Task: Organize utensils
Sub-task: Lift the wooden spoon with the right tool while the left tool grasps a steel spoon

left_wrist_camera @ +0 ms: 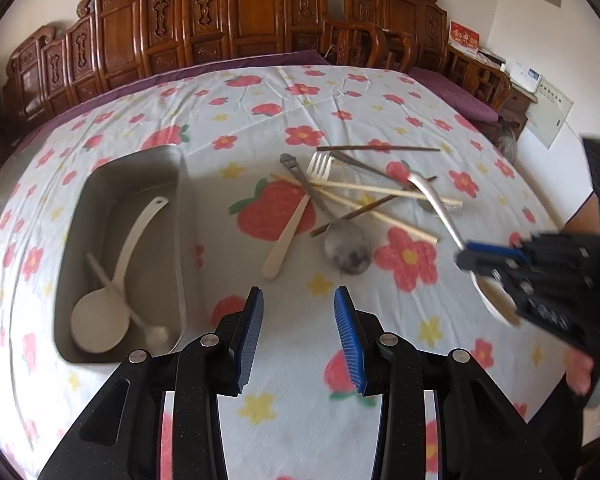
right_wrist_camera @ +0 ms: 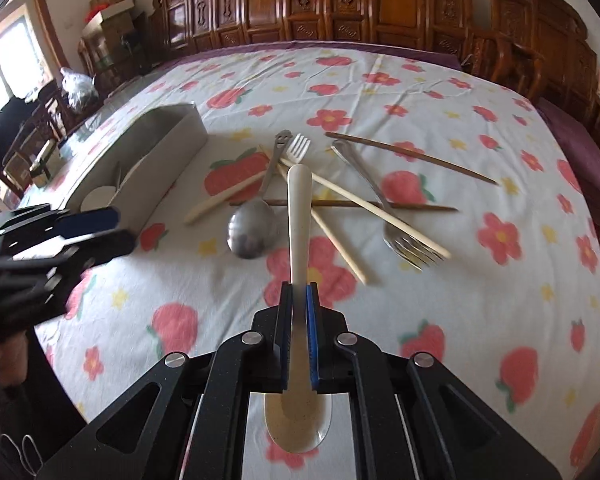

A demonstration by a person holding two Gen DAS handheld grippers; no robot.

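My right gripper [right_wrist_camera: 299,292] is shut on a cream spoon [right_wrist_camera: 299,216], handle pointing forward, bowl back under the fingers, held above the table; it also shows in the left wrist view [left_wrist_camera: 470,254]. My left gripper [left_wrist_camera: 299,300] is open and empty above the cloth; it appears at the left of the right wrist view [right_wrist_camera: 100,228]. A steel tray [left_wrist_camera: 96,216] to its left holds a white ladle [left_wrist_camera: 112,292] and a small spoon. A pile ahead has a cream-handled fork [left_wrist_camera: 292,220], a steel spoon [left_wrist_camera: 346,244], a steel fork [right_wrist_camera: 404,240] and several chopsticks [left_wrist_camera: 380,190].
The table wears a white cloth with strawberries and flowers [left_wrist_camera: 276,92]. Carved wooden chairs [left_wrist_camera: 236,12] line the far edge. The table's right edge [left_wrist_camera: 556,208] drops off near the person's hand and a side cabinet [left_wrist_camera: 516,100].
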